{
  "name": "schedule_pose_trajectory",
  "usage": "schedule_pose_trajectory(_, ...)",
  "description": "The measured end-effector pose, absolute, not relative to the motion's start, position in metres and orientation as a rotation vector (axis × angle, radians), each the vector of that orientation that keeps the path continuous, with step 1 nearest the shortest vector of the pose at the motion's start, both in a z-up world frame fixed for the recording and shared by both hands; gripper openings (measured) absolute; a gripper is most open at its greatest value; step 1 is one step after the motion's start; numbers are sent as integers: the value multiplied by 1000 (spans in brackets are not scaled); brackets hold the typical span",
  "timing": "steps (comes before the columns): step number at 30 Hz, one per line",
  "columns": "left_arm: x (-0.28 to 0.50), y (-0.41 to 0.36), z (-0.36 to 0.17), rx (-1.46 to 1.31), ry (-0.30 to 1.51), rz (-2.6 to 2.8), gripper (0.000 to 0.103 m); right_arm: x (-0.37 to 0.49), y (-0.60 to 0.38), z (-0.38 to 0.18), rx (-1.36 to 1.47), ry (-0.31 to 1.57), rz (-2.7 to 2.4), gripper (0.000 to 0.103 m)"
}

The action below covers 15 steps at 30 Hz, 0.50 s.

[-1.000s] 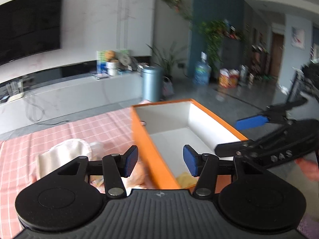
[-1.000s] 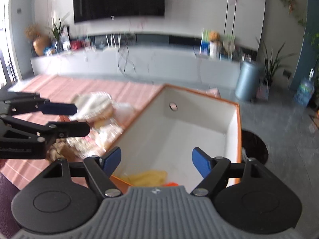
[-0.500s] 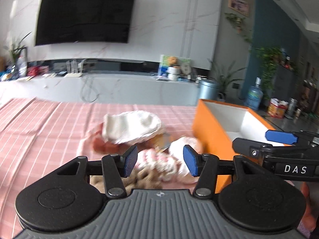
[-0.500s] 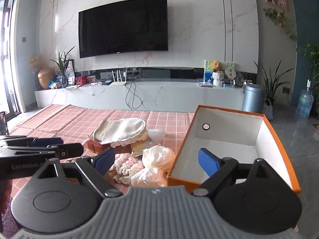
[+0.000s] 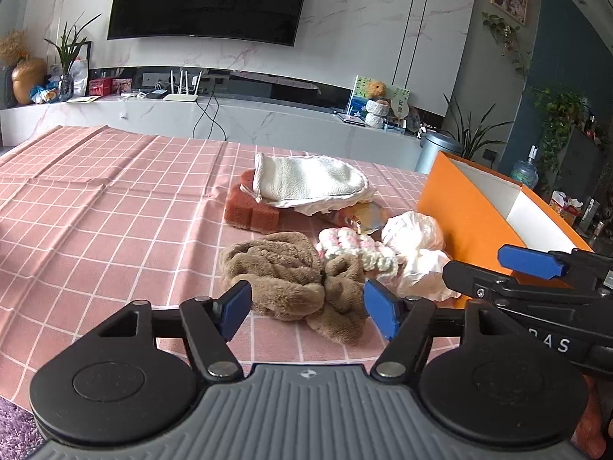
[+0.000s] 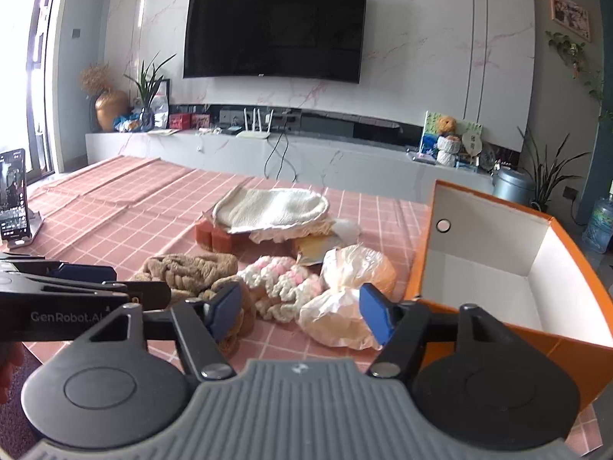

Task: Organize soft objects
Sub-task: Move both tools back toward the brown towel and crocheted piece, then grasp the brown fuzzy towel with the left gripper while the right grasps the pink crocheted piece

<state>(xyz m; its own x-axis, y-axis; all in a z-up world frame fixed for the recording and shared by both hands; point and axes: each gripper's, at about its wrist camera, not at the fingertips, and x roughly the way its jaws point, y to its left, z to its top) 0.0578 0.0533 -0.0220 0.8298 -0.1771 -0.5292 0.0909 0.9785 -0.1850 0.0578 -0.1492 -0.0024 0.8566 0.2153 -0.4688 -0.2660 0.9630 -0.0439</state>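
Note:
A pile of soft things lies on the pink checked tablecloth (image 5: 115,211). It holds a brown fleece cloth (image 5: 283,272) (image 6: 191,268), a pink-and-white knit piece (image 5: 352,247) (image 6: 283,287) and a crumpled white plastic bag (image 5: 413,241) (image 6: 352,272). Behind them a white towel mitt (image 5: 306,184) rests on a red-brown sponge (image 5: 249,211). My left gripper (image 5: 308,308) hovers just short of the brown cloth, its jaws opening and gripping nothing. My right gripper (image 6: 300,312) is low over the knit piece and bag, its jaws closing; no pad presses on either.
An orange box (image 6: 421,260) with a white inside stands open to the right of the pile. A phone on a stand (image 6: 15,195) sits at the table's left edge. A flat shiny packet (image 5: 367,214) lies behind the knit piece.
Both grippers swung left from over the orange box and sank towards the pile of soft things. The left jaws stand wider than before, the right jaws narrower.

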Motion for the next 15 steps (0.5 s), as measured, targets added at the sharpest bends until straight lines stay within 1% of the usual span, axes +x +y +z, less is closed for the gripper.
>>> schedule_pose_trajectory(5, 62, 62, -34, -192, 605, -123, 83, 68, -139, -12, -133, 510, 281, 52)
schedule_pose_trajectory(9, 75, 67, -38, -236, 637, -106, 84, 78, -132, -18, -153, 525, 301, 51)
schedule_pose_trajectory(12, 86, 72, -42, -320, 676, -98, 85, 90, -130, -24, -154, 544, 304, 50)
schedule_pose_trajectory(15, 94, 71, -45, -360, 704, -89, 85, 103, -128, -30, -155, 566, 314, 43)
